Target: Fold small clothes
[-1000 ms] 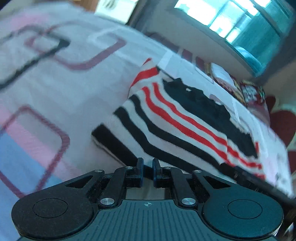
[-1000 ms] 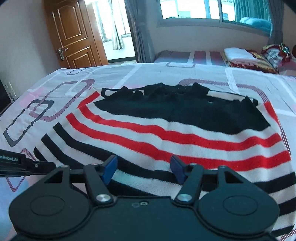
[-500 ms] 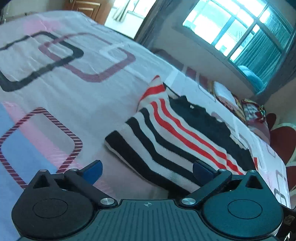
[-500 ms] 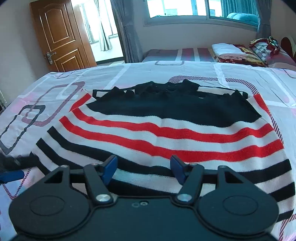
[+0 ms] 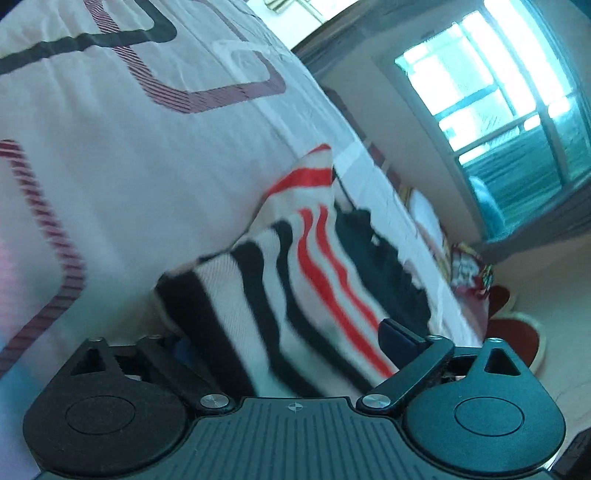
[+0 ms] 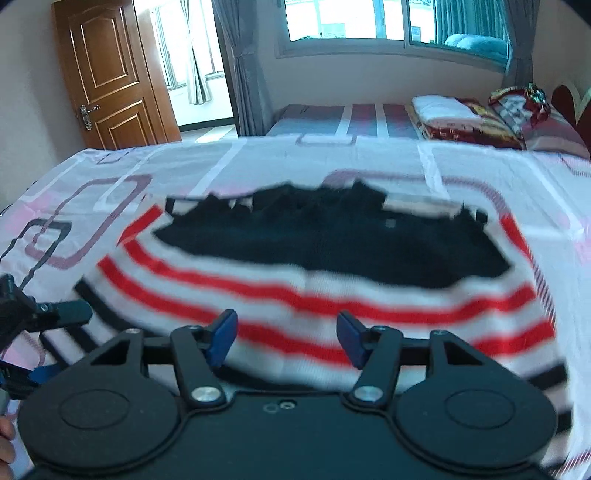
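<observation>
Each tool (image 6: 287,338) is matte black plastic with blue fingertips (image 6: 222,335), silver screws and round hubs.

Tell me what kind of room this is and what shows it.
A bedroom, most likely in a home. The striped sweater lies on a wide bed with a patterned bedsheet; folded bedding sits at the far end, and there is a wooden door and a curtained window.

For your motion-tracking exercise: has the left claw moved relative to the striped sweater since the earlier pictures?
Yes. The left claw has closed in on the striped sweater: the near corner that lay ahead of its fingers now sits between the open jaws, against the patterned bedsheet.
</observation>
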Available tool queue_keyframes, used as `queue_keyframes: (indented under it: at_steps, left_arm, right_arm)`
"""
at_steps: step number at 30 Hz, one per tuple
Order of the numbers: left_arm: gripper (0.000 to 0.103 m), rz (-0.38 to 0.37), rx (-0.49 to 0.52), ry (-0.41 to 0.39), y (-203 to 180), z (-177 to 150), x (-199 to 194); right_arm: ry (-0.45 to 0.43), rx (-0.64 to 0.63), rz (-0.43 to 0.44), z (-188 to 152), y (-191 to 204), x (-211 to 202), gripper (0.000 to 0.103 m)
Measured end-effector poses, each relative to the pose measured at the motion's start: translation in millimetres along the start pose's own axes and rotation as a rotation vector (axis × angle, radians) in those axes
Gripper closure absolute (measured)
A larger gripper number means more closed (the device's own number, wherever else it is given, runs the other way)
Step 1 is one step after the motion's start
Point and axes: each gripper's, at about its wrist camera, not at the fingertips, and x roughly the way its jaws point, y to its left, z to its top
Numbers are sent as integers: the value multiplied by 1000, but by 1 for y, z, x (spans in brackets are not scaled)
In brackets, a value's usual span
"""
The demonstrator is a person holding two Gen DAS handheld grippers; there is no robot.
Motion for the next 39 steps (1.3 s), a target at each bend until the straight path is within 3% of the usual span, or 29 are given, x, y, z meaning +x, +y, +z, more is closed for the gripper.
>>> queue_keyframes:
  at_steps: [2, 5, 8, 10, 15, 21, 26, 30, 32, 35, 39]
  left_arm:
    - [38, 5, -12, -22, 0, 4, 9]
    - [69, 17, -56, -22, 8, 7, 9]
    - [71, 17, -60, -31, 9, 7, 11]
    - [78, 18, -65, -38, 6, 7, 13]
    - [82, -27, 15, -77, -10, 1, -6]
    - [82, -156, 237, -120, -71, -5, -14]
    - [82, -310, 431, -56, -144, -29, -2]
    - [82, -398, 582, 65, -192, -72, 12]
    - [82, -406, 640, 139, -203, -102, 25]
    - [82, -355, 680, 234, -199, -137, 50]
    - [81, -307, 768, 243, -200, -152, 46]
  right_arm:
    - [-12, -13, -20, 14, -3, 2, 51]
    - [19, -13, -52, 12, -7, 13, 63]
    - [81, -25, -65, -10, -4, 27, 66]
    - [49, -84, -93, -22, 3, 28, 65]
    - [56, -75, -85, -19, 3, 28, 65]
    - [42, -17, -43, -18, -6, 22, 63]
    - [24, -11, -24, -18, -13, 9, 63]
    - [-28, 58, -43, -15, -44, -17, 62]
    - [-36, 86, -64, -16, -64, -30, 62]
    - [-34, 120, -115, -27, -95, -49, 62]
    - [15, 146, -145, -55, -125, -56, 63]
